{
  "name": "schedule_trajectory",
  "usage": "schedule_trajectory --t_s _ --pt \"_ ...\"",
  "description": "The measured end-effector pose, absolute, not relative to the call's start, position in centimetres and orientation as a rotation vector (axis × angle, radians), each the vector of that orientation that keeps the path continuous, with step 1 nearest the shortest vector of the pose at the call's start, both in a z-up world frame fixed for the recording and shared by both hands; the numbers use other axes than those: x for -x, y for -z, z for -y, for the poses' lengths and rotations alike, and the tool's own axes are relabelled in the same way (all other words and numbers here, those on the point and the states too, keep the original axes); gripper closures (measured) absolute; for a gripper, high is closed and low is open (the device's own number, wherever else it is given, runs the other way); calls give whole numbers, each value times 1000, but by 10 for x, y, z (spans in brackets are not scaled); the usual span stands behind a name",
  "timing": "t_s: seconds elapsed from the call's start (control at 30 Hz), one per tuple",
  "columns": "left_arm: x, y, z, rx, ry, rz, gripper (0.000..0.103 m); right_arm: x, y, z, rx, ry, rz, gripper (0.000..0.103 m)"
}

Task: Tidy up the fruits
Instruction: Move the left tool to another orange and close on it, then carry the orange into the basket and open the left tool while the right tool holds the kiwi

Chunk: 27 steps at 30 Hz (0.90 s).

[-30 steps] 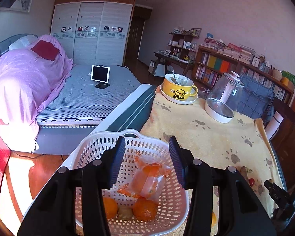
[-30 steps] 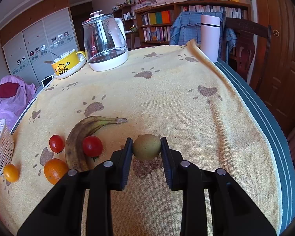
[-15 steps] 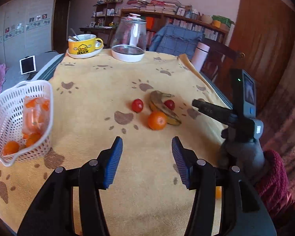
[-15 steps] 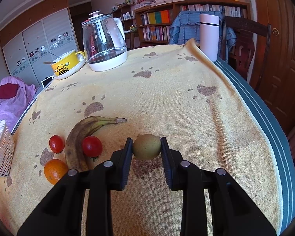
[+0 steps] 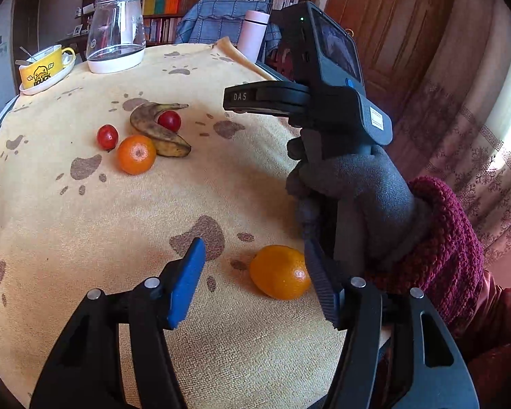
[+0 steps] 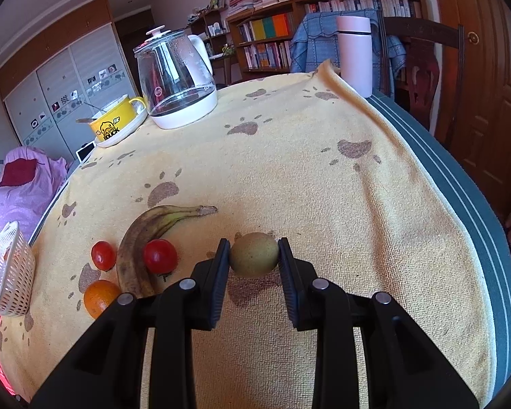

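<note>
A: Fruits, location check. Where is the kiwi point(image 6: 254, 259)?

B: Centre of the right wrist view, low in the frame, clamped between the two black pads of the right gripper point(image 6: 254, 261). Both pads touch its sides. Whether it rests on the yellow paw-print towel point(image 6: 323, 187) or sits just above it cannot be told.

A: Left gripper point(image 5: 253, 266) state?

B: Jaws set wide, holding nothing. A small orange point(image 5: 280, 271) lies on the towel at lower centre of the left wrist view, between the blue pads, right beside the right-hand one, with a clear gap to the left-hand one.

A: Remaining fruit?

B: Left of centre in the right wrist view: a spotted banana point(image 6: 143, 238), one cherry tomato point(image 6: 160, 256) inside its curve, a second tomato point(image 6: 103, 255) on its outer side, and a larger orange point(image 6: 100, 298) at its lower end. All are well apart from the left gripper.

A: Basket?

B: White plastic basket point(image 6: 8, 276) at the left edge of the right wrist view, at the towel's border.

A: Other items?

B: Glass kettle point(image 6: 177, 75) and yellow mug point(image 6: 114, 126) at upper left; pink tumbler point(image 6: 353, 56) at upper right. A gloved hand point(image 5: 354, 187) grips the right tool at the right of the left wrist view.
</note>
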<state>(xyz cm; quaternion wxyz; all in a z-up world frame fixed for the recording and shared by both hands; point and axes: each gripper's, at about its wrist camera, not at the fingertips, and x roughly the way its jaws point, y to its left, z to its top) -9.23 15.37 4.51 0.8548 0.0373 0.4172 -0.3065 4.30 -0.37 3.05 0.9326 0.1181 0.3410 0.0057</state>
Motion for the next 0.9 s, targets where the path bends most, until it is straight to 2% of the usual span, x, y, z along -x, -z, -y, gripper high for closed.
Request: schedule_trajectory --t_s 0.4,0.5,0.9 --pt "97 -21 -127 -192 708 -928 42 -38 -33 13 -281 -10 -687 74" --pt "95 -22 -130 -193 699 -916 56 -37 -33 13 -283 -13 -686 74" --pt "86 -51 -164 -122 577 -829 57 -36 -33 12 -278 -24 -680 74"
